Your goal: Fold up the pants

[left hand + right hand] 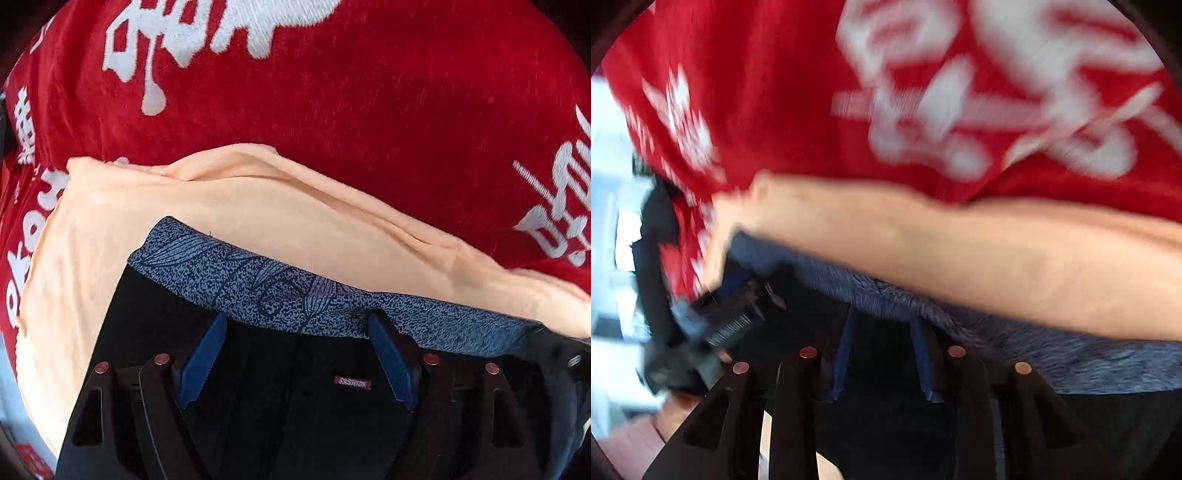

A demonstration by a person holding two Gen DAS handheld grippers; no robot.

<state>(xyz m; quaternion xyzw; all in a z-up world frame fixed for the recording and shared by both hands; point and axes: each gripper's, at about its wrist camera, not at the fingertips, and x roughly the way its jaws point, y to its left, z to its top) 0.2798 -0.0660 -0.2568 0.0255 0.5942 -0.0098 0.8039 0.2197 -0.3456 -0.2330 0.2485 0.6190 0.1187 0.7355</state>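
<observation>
The left gripper (295, 354) hangs with jaws apart over black pants (280, 424), tips at the blue patterned waistband (258, 280). The right gripper (884, 354), blurred, has jaws narrowly apart, clamping nothing. Beyond lie a peach garment (258, 206) and a red blanket (332, 92).

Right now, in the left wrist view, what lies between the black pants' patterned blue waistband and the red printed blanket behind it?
A peach-coloured garment fills that stretch: it lies on the red blanket, under the pants' waistband. The left wrist view shows it sharply.
</observation>
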